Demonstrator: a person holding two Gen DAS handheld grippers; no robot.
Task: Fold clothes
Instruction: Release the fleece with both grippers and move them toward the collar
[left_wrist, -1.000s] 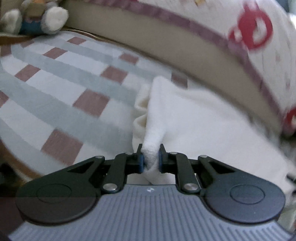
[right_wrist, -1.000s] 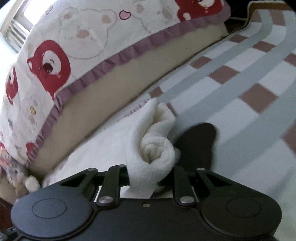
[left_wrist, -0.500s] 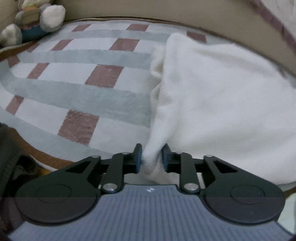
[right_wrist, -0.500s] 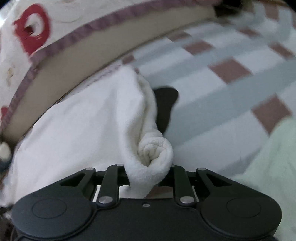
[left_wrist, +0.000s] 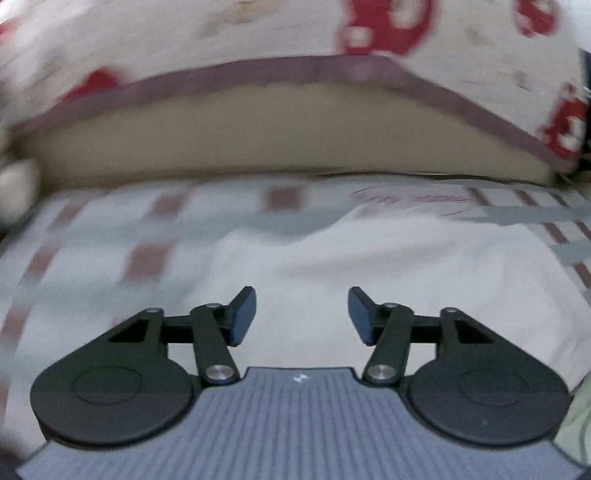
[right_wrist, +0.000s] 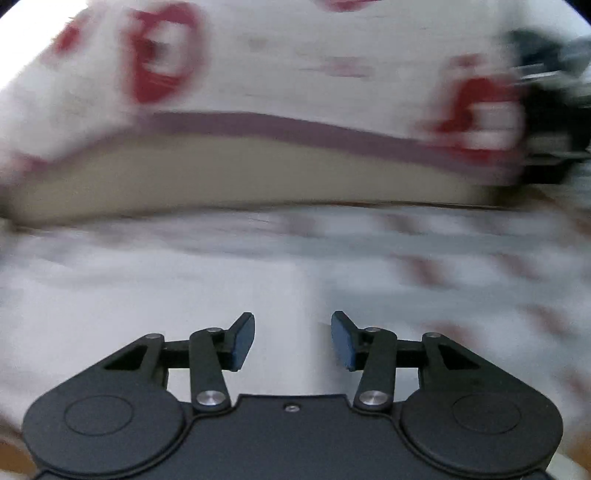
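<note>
Left wrist view takes in the most: a big bear-print pillow (left_wrist: 461, 55) from 10 to 2 o'clock, the checked bedspread (left_wrist: 110, 236) below it, and the white garment (left_wrist: 406, 280) lying on that spread from the centre out to 3 o'clock, its top edge rumpled near 1 o'clock. The left gripper (left_wrist: 302, 314) sits at 6 o'clock over the cloth with its jaws spread wide and nothing between them. In the right wrist view the right gripper (right_wrist: 293, 339) is likewise spread and empty, low over the same pale cloth (right_wrist: 166, 314), whose straight side edge runs up toward 12 o'clock just past its right jaw. Both pictures are smeared by motion, so whether the garment lies in one layer or doubled over I cannot tell. If a further fold is wanted, it would go best by pinching two corners of one edge, lifting evenly, and laying that edge square on the opposite one, then smoothing the rumple. Only the left view shows the wrinkled far edge and a sliver of pale green cloth (left_wrist: 576, 424) at 4 o'clock; only the right view shows the garment's clean side edge against the checks.
</note>
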